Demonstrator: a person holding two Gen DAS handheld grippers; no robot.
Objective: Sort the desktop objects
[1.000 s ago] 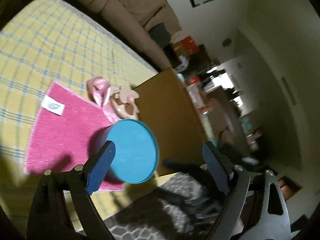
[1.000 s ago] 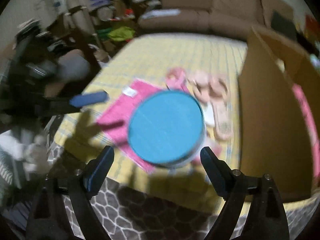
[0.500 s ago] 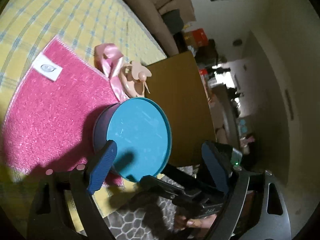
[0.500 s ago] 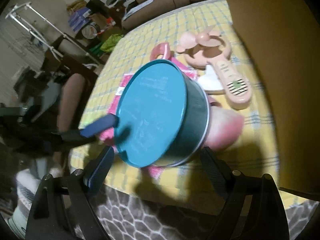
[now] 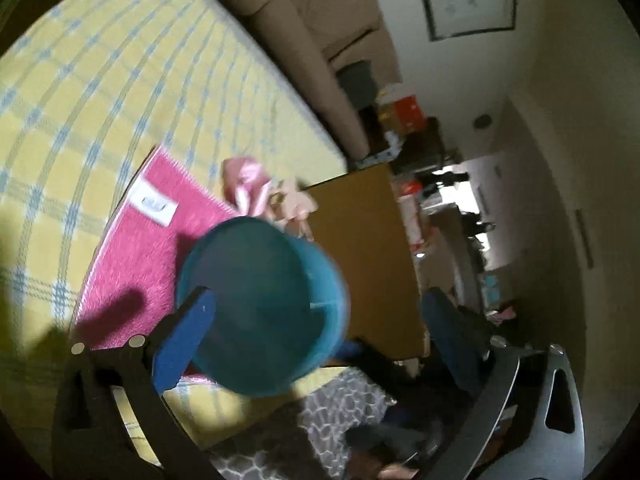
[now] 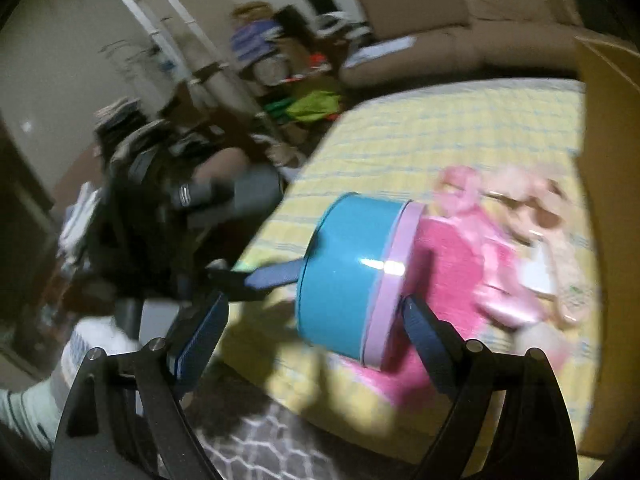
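Note:
A round teal tin with a lilac band is tipped up over the pink towel; it also shows in the right wrist view. My left gripper is open, its left finger against the tin's lid; the other finger stands well clear. My right gripper is open, its right finger near the tin's lilac band. A pink ribbon and a peach hand fan lie beyond the towel.
A yellow checked cloth covers the table. A brown cardboard box stands at the table's right side, also in the right wrist view. A sofa is behind. A grey patterned rug lies below the table's edge.
The tin has tipped from resting on the towel to lying on its side, lid turned toward the left gripper. Both views are blurred by fast motion.

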